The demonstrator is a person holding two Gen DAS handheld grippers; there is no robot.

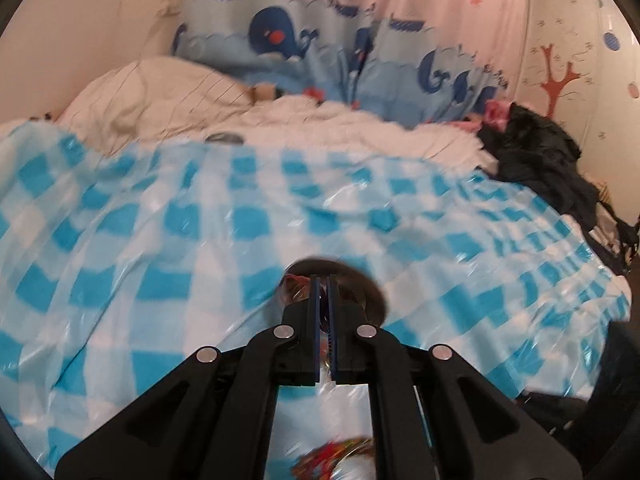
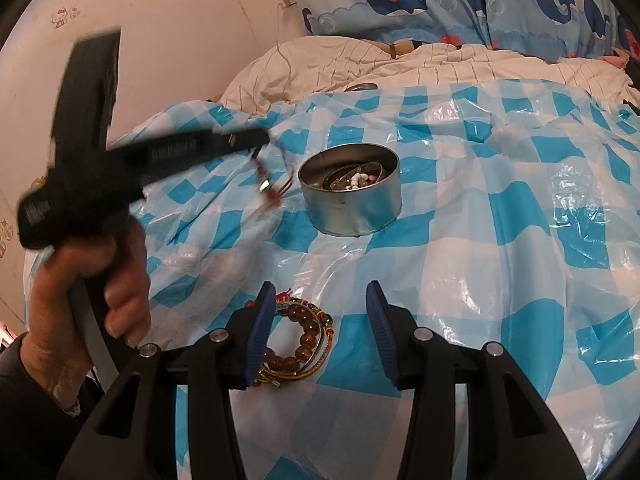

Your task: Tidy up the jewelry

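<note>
A brown beaded bracelet (image 2: 298,340) lies between the right gripper's (image 2: 322,328) parted, empty jaws; beyond, the left gripper (image 2: 262,140) clenches a thin red-corded bracelet (image 2: 270,188) beside the round metal tin (image 2: 352,204).

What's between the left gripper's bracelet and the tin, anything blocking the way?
Nothing visible. The left gripper holds a dangling bracelet beside the open round tin, with only bare checked cloth between them. The tin has no lid on; some jewelry already lies inside.
</note>
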